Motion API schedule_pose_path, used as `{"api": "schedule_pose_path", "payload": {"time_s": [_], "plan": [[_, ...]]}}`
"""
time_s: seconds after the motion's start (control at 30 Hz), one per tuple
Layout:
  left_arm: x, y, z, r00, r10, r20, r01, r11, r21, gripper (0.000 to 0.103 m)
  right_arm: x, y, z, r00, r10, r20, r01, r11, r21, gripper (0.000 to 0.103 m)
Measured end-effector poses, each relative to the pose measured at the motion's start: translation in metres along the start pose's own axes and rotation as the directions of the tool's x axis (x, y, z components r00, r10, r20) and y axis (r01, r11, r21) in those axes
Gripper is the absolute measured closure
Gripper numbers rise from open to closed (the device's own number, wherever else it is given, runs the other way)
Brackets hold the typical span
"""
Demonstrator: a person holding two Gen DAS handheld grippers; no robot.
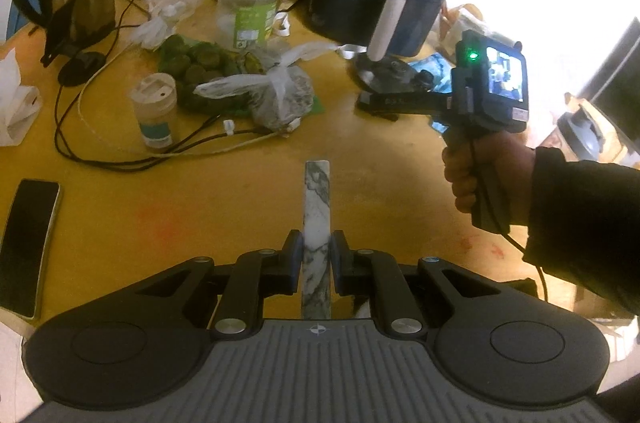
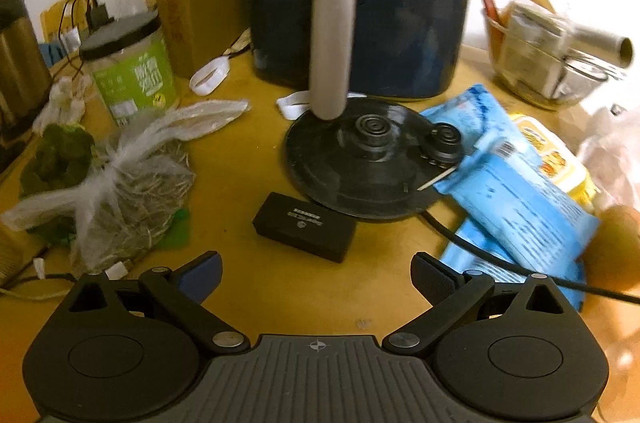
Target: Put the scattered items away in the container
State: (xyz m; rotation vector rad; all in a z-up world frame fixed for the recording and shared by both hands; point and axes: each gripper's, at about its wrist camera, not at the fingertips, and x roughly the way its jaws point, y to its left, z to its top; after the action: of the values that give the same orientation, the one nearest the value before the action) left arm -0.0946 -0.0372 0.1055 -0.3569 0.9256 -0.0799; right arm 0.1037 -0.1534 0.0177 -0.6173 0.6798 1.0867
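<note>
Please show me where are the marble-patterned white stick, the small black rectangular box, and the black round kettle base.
Marble-patterned white stick [image 1: 317,207]: left wrist view, exposed shaft beyond the fingers.
Small black rectangular box [image 2: 305,226]: right wrist view, top face.
Black round kettle base [image 2: 360,163]: right wrist view, bare disc surface.

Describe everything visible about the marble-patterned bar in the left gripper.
The marble-patterned bar is a long, narrow, flat-ended strip, white with grey veining, stone-like in look. The left gripper is shut on its lower half; it points straight forward above the yellow table. Its near end is hidden behind the gripper body. Nothing else touches it.
</note>
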Motion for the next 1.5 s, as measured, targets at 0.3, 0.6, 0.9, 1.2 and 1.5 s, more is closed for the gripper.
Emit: {"api": "schedule_pose_path", "payload": {"time_s": [0.3, 0.6, 0.9, 1.2, 1.5], "plan": [[0.005, 0.016, -0.002, 1.0, 0.012, -0.029, -0.013, 0.999, -0.031, 0.088, 0.031, 0.004, 0.006, 1.0, -0.014, -0.006, 0.014, 0.998, 0.06, 0.007], [0.004, 0.021, -0.003, 0.999, 0.015, -0.044, -0.016, 0.999, -0.036, 0.088, 0.045, 0.003, 0.014, 0.998, -0.059, 0.001, 0.058, 0.99, 0.132, 0.017], [0.004, 0.018, 0.0, 0.999, -0.003, -0.042, 0.002, 1.0, -0.019, 0.088, 0.033, 0.003, 0.007, 0.996, -0.089, -0.011, 0.089, 0.994, 0.071, 0.028], [0.005, 0.008, 0.006, 0.998, -0.054, -0.036, 0.056, 0.997, 0.045, 0.088, -0.002, -0.005, -0.015, 0.999, 0.014, -0.041, -0.016, 0.999, -0.051, 0.028], [0.005, -0.003, 0.007, 0.994, -0.098, -0.049, 0.103, 0.989, 0.105, 0.088, -0.026, -0.023, -0.045, 0.994, 0.029, -0.104, -0.03, 0.999, -0.013, 0.028]]}}
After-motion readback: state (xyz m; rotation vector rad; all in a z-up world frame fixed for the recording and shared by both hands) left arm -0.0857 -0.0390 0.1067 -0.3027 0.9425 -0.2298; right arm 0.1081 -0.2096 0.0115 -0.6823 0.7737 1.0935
